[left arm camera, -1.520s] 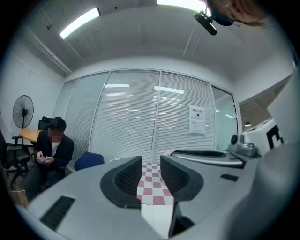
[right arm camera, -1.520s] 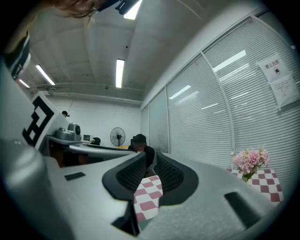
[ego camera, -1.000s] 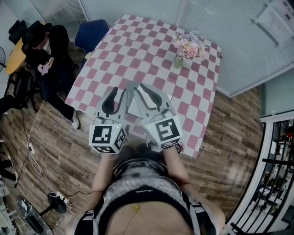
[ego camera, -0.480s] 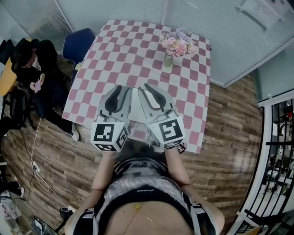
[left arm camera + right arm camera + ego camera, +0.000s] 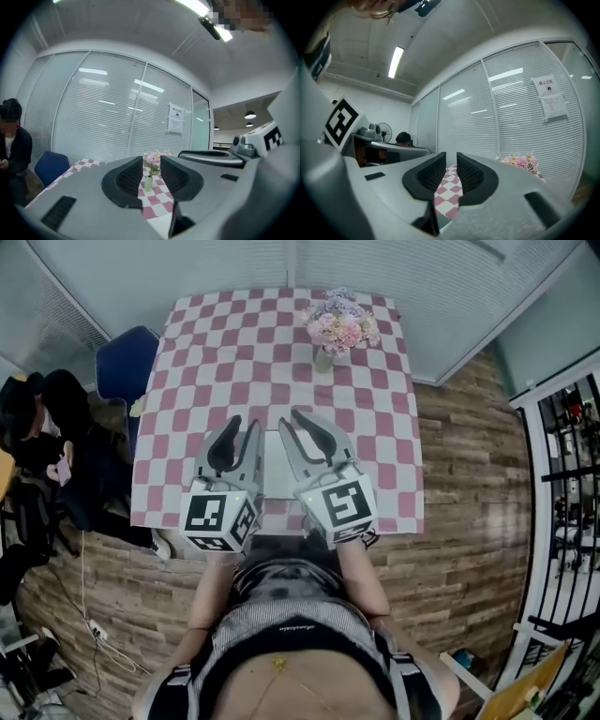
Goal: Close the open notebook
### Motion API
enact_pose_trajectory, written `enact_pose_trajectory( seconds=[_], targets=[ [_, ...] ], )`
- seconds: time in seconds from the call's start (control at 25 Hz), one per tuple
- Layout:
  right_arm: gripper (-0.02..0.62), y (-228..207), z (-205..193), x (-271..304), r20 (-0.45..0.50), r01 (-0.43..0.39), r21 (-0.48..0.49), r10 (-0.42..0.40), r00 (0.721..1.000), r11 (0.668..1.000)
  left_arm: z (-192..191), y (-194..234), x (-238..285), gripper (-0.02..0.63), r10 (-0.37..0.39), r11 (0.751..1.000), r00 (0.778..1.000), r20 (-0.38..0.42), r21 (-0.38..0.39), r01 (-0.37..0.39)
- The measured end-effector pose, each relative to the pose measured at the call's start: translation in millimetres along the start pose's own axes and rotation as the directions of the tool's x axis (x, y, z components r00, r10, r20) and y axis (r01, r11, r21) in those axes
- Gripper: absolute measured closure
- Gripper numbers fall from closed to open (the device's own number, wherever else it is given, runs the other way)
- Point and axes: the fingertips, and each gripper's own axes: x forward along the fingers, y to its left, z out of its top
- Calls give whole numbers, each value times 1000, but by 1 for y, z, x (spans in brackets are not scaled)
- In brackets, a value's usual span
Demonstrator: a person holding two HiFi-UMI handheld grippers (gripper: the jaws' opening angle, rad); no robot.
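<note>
Checked worktop (image 5: 244, 343): notebook (image 5: 275, 470) lies near, between left hand-held gripper (image 5: 242, 423) and right hand-held gripper (image 5: 296, 418), both empty with jaws apart; if it lies open, fold the cover over gently.

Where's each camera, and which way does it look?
Head view: on the person's head, looking steeply down at the table; arms, belly, left tongs, right tongs show.
Left gripper view: on the left tongs, looking between its jaws at the flowers.
Right gripper view: on the right tongs, facing the blinds past its jaws.
Shared: all three see the flowers.
</note>
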Motion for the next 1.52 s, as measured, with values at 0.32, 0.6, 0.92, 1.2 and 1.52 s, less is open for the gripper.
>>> enact_pose_trajectory(
  seconds=[0.32, 0.6, 0.92, 1.2, 1.52],
  targets=[
    [523, 1, -6, 21, -14, 92, -2, -92, 996, 996, 4, 22, 13, 500, -82, 997, 997, -14, 1, 82],
    [523, 1, -14, 26, -30, 139, 5, -139, 990, 990, -9, 29, 23, 500, -135, 991, 990, -40, -13, 135],
    [526, -1, -25, 29, -64, 166, 19, -164, 984, 986, -21, 34, 28, 500, -152, 988, 987, -60, -30, 150],
    [526, -2, -35, 33, -88, 175, 23, -172, 981, 984, -42, 45, 32, 500, -143, 989, 984, -102, -50, 138],
    [526, -1, -48, 36, -121, 179, 24, -175, 977, 984, -64, 55, 33, 500, -130, 990, 980, -153, -71, 120]
  ],
)
